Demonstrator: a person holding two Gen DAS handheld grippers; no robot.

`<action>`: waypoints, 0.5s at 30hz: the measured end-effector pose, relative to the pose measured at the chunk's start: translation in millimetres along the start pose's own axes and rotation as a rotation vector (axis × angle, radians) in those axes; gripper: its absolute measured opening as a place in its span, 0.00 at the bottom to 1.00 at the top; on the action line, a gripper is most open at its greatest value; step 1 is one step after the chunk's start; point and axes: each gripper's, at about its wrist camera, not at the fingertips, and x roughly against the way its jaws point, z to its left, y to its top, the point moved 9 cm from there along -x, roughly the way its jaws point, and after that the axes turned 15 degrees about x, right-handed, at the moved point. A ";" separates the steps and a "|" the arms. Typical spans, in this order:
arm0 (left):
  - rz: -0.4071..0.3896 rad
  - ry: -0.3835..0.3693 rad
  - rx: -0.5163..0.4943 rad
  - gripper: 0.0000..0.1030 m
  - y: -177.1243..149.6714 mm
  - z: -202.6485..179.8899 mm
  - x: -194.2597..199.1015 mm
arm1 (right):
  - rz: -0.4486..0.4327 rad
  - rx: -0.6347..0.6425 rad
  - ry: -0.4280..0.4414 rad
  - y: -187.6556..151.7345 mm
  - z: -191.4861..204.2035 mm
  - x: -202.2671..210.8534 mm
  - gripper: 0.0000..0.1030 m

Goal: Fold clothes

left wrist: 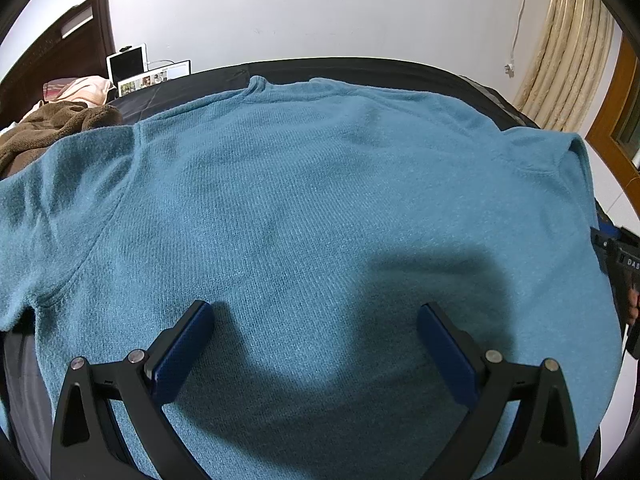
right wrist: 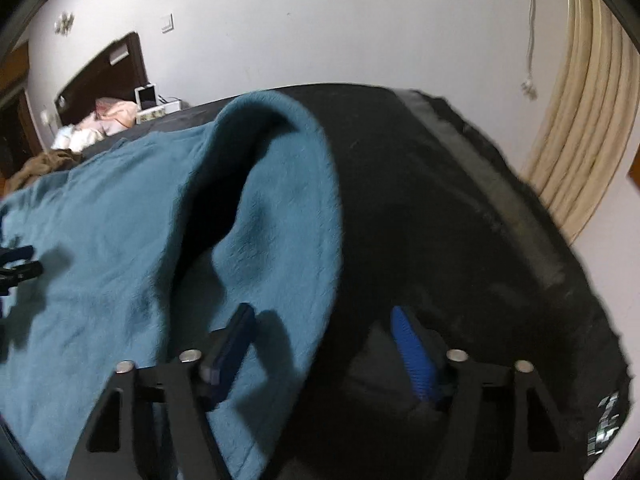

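A blue-green knitted sweater (left wrist: pixel 304 200) lay spread flat on a bed covered with a black sheet (right wrist: pixel 460 208), its collar (left wrist: pixel 260 82) at the far edge and its hem toward the camera. The left gripper (left wrist: pixel 316 312) hovered above the lower middle of the sweater with its fingers set wide apart and nothing between them, casting a dark shadow on the knit. One sleeve (left wrist: pixel 48 208) stretched out to the left side in the left wrist view.

In the right wrist view the other sleeve (right wrist: pixel 280 184) rose in a raised fold over the body of the sweater, curling back toward the camera (the picture was somewhat blurred). The right gripper (right wrist: pixel 322 322) was also wide open, its left finger over the sleeve's edge and its right finger over the black sheet; whether either finger touched the cloth could not be told.

Beyond the sweater lay a brown garment (left wrist: pixel 52 128) and pink bedding (left wrist: pixel 80 90) near a dark wooden headboard (left wrist: pixel 76 36), with beige curtains (left wrist: pixel 568 60) at the right
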 end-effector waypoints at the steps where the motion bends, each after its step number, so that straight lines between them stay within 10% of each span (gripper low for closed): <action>1: 0.000 0.000 0.000 0.99 0.1 0.0 -0.1 | -0.006 0.004 0.021 -3.2 2.6 1.9 0.58; 8: 0.000 -0.003 0.003 0.99 0.5 -0.1 0.3 | 0.004 0.103 0.034 0.0 26.0 -0.6 0.22; 15: 0.000 -0.005 0.004 0.99 0.4 0.0 1.0 | 0.043 0.212 -0.295 14.7 -11.5 14.5 0.07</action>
